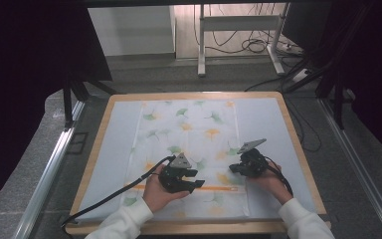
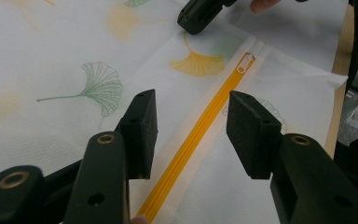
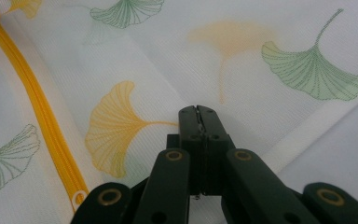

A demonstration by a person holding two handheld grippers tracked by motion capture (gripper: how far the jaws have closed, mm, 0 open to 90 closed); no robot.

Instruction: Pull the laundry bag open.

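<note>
Here the right gripper (image 3: 199, 111) is clenched, its jaws pressed flat together with a pinch of the white ginkgo-print fabric cover (image 1: 189, 129) seemingly caught at their tips, just beside the zipper pull (image 3: 78, 198); the left gripper (image 2: 191, 126) is released, its jaws standing either side of the yellow zipper (image 2: 200, 130) without touching it. The cover lies spread flat on the wooden table (image 1: 298, 144), the zipper running across near the person's edge. The likely risk: the thin cloth slips from the right pinch, or the left jaws close on loose fabric instead of the zipper, so the cover bunches and drags.
</note>
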